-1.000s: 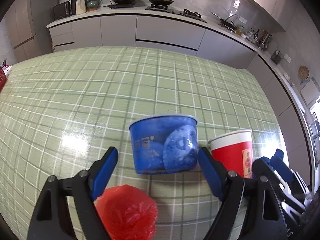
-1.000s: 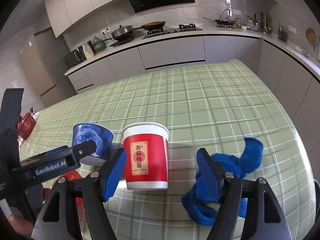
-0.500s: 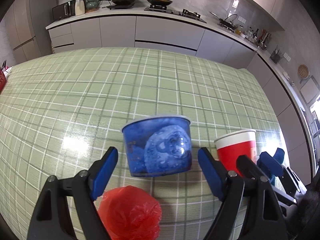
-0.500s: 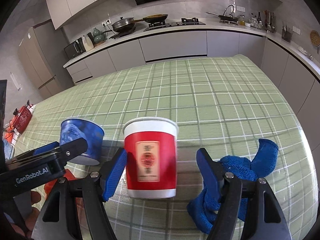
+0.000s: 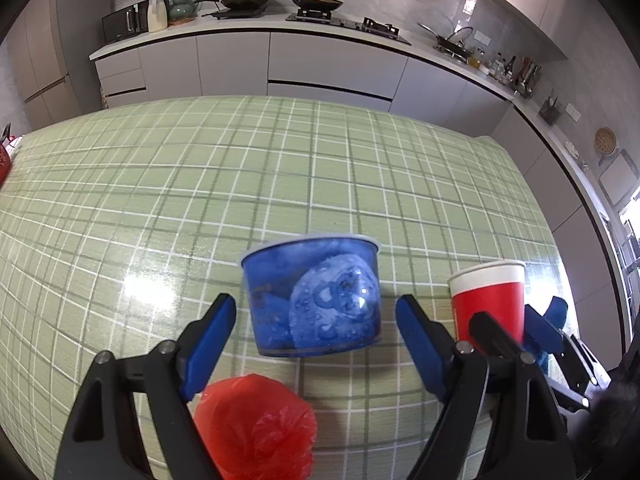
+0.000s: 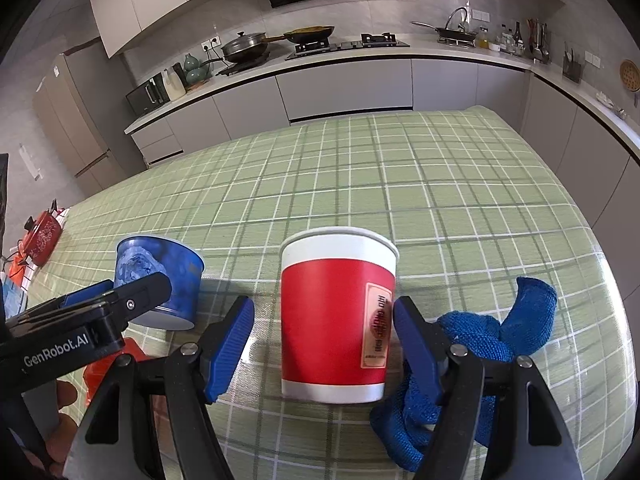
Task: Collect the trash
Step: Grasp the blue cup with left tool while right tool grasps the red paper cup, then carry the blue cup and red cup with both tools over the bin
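Note:
A blue yogurt tub (image 5: 314, 298) stands upright on the green checked table; it also shows in the right wrist view (image 6: 160, 280). My left gripper (image 5: 316, 340) is open, its blue fingers on either side of the tub, not touching. A red paper cup (image 6: 338, 314) with a white rim stands upright; it also shows in the left wrist view (image 5: 488, 300). My right gripper (image 6: 322, 344) is open around the cup, the right finger close to its side. A crumpled red plastic bag (image 5: 256, 428) lies under my left gripper.
A blue cloth (image 6: 480, 340) lies bunched at the right of the cup near the table's right edge (image 6: 612, 300). A red kettle (image 6: 42, 236) stands at the far left edge. Kitchen counters run behind the table.
Both grippers have moved forward. The blue tub and the red cup now sit further in between the open fingers. The cup's label has turned to the right in the right wrist view.

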Available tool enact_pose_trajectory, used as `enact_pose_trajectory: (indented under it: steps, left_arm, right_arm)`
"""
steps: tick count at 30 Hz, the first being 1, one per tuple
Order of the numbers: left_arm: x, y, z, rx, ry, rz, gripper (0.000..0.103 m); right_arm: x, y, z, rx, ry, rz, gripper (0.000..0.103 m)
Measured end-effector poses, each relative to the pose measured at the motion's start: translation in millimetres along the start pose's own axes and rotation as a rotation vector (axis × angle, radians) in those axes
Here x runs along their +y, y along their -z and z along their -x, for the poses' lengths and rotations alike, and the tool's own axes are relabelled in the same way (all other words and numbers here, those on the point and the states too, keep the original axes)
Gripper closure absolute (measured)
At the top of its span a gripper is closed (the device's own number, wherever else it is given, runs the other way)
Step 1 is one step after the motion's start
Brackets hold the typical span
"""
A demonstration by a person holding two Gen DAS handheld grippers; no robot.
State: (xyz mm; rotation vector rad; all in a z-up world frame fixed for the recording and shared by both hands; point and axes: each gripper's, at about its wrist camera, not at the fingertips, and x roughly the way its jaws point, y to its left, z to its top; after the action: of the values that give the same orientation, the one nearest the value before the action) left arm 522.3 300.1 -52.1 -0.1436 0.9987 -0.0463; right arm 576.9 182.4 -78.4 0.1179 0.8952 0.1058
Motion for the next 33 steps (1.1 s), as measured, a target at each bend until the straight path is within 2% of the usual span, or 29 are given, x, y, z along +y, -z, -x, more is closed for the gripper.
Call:
enact_pose_trajectory:
  steps: [18, 20, 24, 29, 33]
  left_arm:
    - [-4.0, -10.9, -15.5, 0.001, 0.025, 0.006, 0.020]
    - [-2.4, -10.8, -17.7, 0.004, 0.025, 0.007, 0.020]
    - [0.9, -10.4, -22.6, 0.014, 0.023, 0.003, 0.020]
    - [2.0, -7.2, -23.7, 0.009, 0.034, -0.003, 0.020]
    - [1.5, -3.6, -23.0, -0.005, 0.031, -0.022, 0.026]
  right_arm:
    - [-7.7, -2.0, -15.9, 0.017, 0.015, -0.004, 0.030]
    - [-7.9, -1.8, -18.6, 0.023, 0.013, -0.005, 0.034]
    - [-7.4, -3.1, -25.9, 0.049, 0.009, 0.010, 0.034]
    - [-3.3, -3.1, -26.6, 0.040, 0.005, 0.021, 0.039]
    - [-4.0, -3.9, -25.6, 0.033, 0.003, 0.014, 0.042]
